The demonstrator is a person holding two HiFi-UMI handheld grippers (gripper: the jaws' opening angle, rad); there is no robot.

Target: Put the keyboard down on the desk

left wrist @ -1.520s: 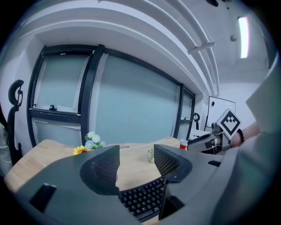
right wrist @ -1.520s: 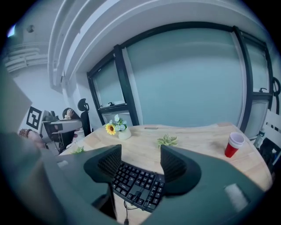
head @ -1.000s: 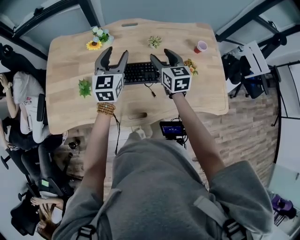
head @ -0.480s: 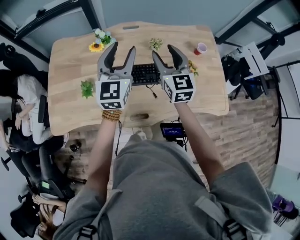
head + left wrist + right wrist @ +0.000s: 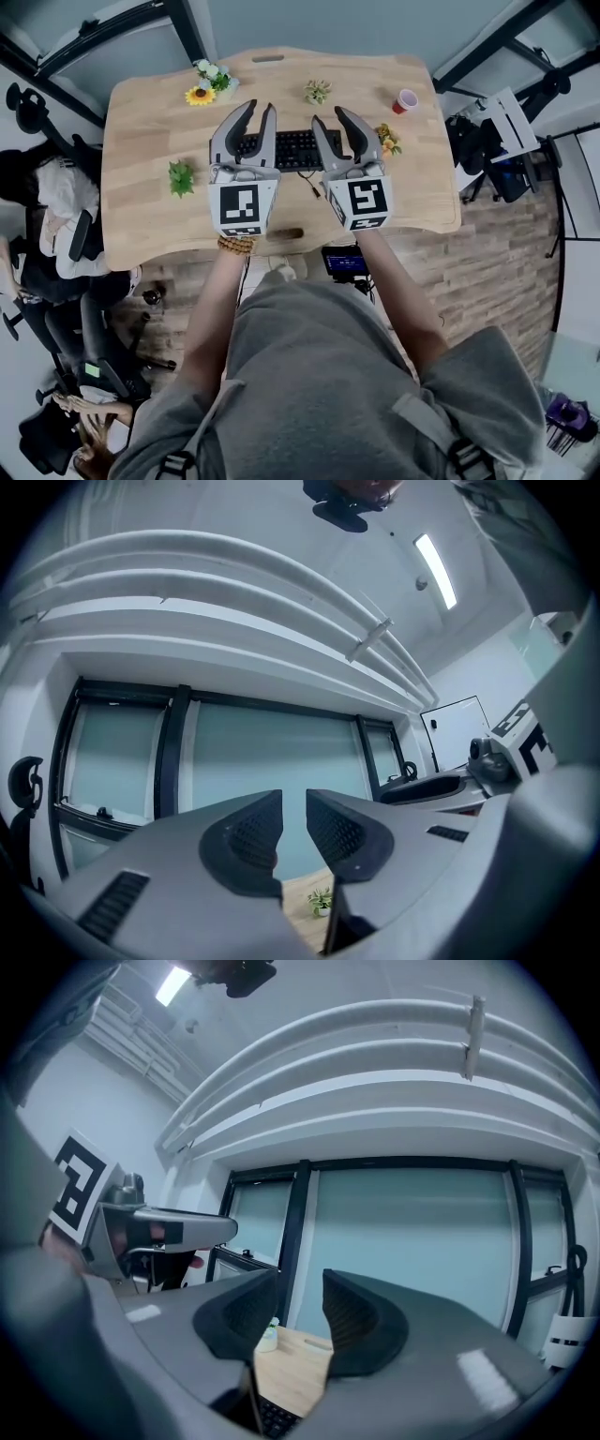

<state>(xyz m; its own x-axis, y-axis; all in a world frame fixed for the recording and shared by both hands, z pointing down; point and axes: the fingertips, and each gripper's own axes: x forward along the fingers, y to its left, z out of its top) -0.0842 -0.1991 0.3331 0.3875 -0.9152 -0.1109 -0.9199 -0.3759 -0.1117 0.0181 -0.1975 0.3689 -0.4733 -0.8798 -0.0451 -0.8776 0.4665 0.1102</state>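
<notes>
The left gripper (image 5: 259, 111) and right gripper (image 5: 332, 117) are held side by side above the wooden desk (image 5: 141, 122). Their jaws have just been closing and are left narrowly apart, with nothing clasped. Beneath and beyond them, the black keyboard (image 5: 291, 148) is seen lying flat at mid-desk.

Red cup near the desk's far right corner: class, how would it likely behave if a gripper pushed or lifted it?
The red cup looks small and disposable, so it is probably light and crushable under a hard squeeze. Standing upright on the wooden desk, it would likely tip if pushed near its rim. Its contents cannot be seen.
</notes>
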